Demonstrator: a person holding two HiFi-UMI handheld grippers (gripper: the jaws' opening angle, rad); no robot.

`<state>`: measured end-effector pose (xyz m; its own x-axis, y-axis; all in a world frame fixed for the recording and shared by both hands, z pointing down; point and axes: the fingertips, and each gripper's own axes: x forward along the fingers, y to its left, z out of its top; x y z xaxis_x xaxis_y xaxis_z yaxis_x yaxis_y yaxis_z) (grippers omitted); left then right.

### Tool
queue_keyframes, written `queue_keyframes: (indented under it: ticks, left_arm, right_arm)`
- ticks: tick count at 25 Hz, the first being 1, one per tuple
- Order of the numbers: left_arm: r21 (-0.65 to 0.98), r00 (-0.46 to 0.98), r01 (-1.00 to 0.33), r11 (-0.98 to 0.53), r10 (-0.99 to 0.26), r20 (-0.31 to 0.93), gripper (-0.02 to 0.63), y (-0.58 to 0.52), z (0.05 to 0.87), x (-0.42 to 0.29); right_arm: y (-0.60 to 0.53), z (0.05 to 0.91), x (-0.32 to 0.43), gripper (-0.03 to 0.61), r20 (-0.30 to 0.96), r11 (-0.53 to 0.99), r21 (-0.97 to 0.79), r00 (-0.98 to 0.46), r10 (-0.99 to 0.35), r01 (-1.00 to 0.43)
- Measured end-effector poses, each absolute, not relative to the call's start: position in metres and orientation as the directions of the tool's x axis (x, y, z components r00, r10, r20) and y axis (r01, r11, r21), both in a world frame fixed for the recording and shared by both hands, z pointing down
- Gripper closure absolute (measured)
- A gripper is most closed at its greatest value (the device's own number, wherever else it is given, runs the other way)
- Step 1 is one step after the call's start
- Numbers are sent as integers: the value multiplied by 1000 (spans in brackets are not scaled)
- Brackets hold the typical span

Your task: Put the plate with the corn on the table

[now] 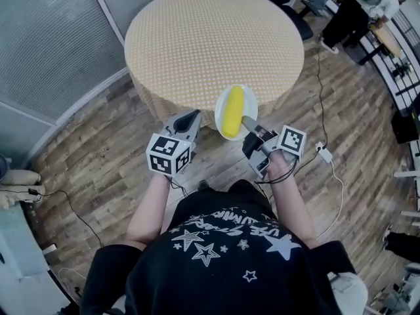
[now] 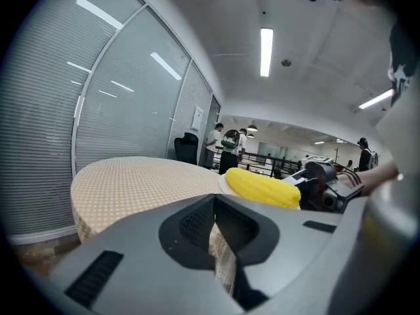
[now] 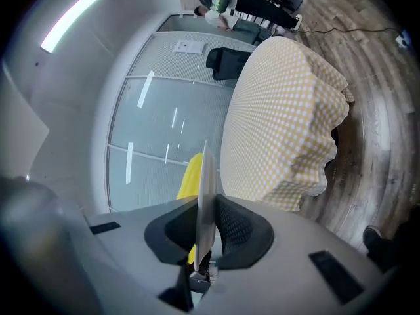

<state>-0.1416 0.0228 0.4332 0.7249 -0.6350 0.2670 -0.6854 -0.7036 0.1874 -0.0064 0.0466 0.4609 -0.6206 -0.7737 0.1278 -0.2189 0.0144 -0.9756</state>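
I saw a round white plate (image 1: 250, 100) carrying one yellow corn cob (image 1: 231, 112), which lay lengthwise across it, running roughly 12 to 6 o'clock. The plate's 5 o'clock rim was pinched between the fingers of the right gripper (image 1: 249, 123). It sat at the 5 o'clock edge of the round bench (image 1: 210, 38), which was draped in yellow checked cloth. I couldn't tell whether it touched the bench.

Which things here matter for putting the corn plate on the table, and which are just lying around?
In the job:
plate
corn
table
right gripper, clamped on the plate's rim

Lying about:
white plug on the floor
black chair
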Motion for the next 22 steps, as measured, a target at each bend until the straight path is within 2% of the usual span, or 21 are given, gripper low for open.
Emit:
queue_keyframes:
  ticks: [12, 22]
  left_arm:
    - [183, 717, -691, -700, -629, 302, 609, 5, 447, -119]
    - [149, 642, -758, -635, -689, 336, 611, -82, 444, -86]
  right_arm:
    - [23, 470, 13, 531, 119, 31, -975, -631, -767, -221]
    - [-84, 473, 46, 531, 112, 58, -976, -710, -695, -210]
